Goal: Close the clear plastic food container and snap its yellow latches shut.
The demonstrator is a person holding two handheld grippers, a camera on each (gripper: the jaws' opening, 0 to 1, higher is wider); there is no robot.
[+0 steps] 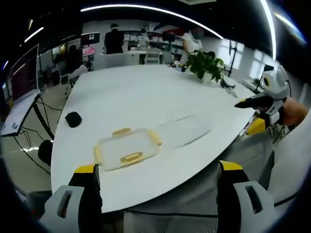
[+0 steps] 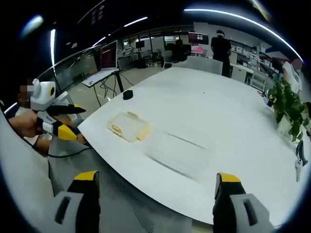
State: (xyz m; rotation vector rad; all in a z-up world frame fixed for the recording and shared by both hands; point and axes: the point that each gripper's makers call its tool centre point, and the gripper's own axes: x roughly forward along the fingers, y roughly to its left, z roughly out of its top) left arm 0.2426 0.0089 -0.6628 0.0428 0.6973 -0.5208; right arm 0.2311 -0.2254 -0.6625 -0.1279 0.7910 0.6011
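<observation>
A clear plastic piece with yellow latches [image 1: 127, 148] on its sides lies flat on the white table [image 1: 146, 97], near the front edge. A second clear piece [image 1: 183, 130] with no latches lies just to its right, apart from it. My left gripper [image 1: 158, 170] hangs open in front of the table edge, short of both pieces. In the right gripper view the latched piece [image 2: 129, 126] and the plain clear piece [image 2: 177, 149] lie beyond my open right gripper [image 2: 156, 179]. Each gripper also appears in the other view, held in a hand off the table's edge: the right gripper [image 1: 257, 114] and the left gripper [image 2: 56, 121].
A small black object [image 1: 73, 119] sits left of the latched piece. A potted plant [image 1: 206, 65] stands at the table's far side, with a small tool [image 2: 297, 160] near it. A mesh chair back [image 1: 194, 199] is below the table edge. Desks, monitors and people fill the background.
</observation>
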